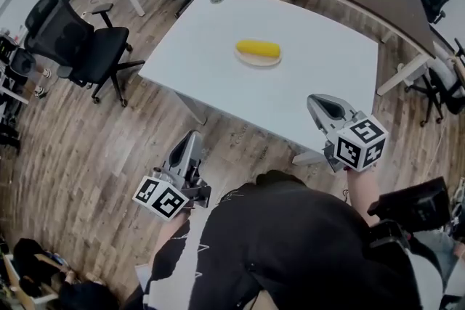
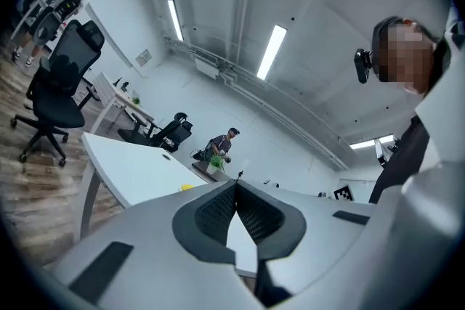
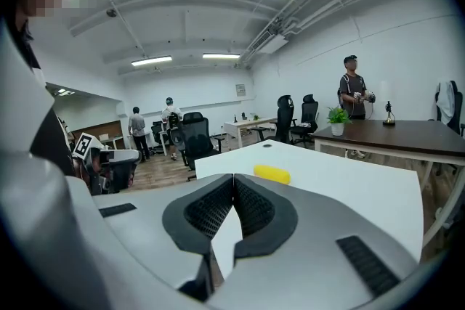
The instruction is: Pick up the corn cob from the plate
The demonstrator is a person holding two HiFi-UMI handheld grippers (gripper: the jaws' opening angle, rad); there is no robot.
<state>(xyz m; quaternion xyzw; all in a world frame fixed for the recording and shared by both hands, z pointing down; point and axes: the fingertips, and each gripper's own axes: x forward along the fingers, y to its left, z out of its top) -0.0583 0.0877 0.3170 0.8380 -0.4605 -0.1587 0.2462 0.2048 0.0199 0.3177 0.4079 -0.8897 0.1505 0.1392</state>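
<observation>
One white table (image 1: 218, 40) takes up the middle of the head view, and the task's things sit near its centre, well apart from both tools. We hold the left gripper (image 1: 193, 136) low over the floor, short of the table's near edge, and the right gripper (image 1: 314, 101) at that edge, pointing toward the plate. In each gripper view the ribbed pads meet tip to tip with nothing between them, so both tools are closed and empty.

Next in size comes the plate (image 1: 258, 65) – pale, round and shallow. It looks light enough to slide if we nudge its rim.

Smallest is the cob (image 1: 257, 49), bright yellow, lying on its side across the plate and nearly as long as the plate is wide. We judge it light and stiff, a short cylinder that will not bend or crush under the pads. From this far off we cannot tell whether it is a real cob or a plastic one, so its surface may be bumpy and grippy or rather slick. Either way it is round and may roll or squirt out of a poor pinch.

We would open the jaws first, then take it at mid-length – one pad on each long side, square across the axis – so it hangs balanced and neither end dips.
</observation>
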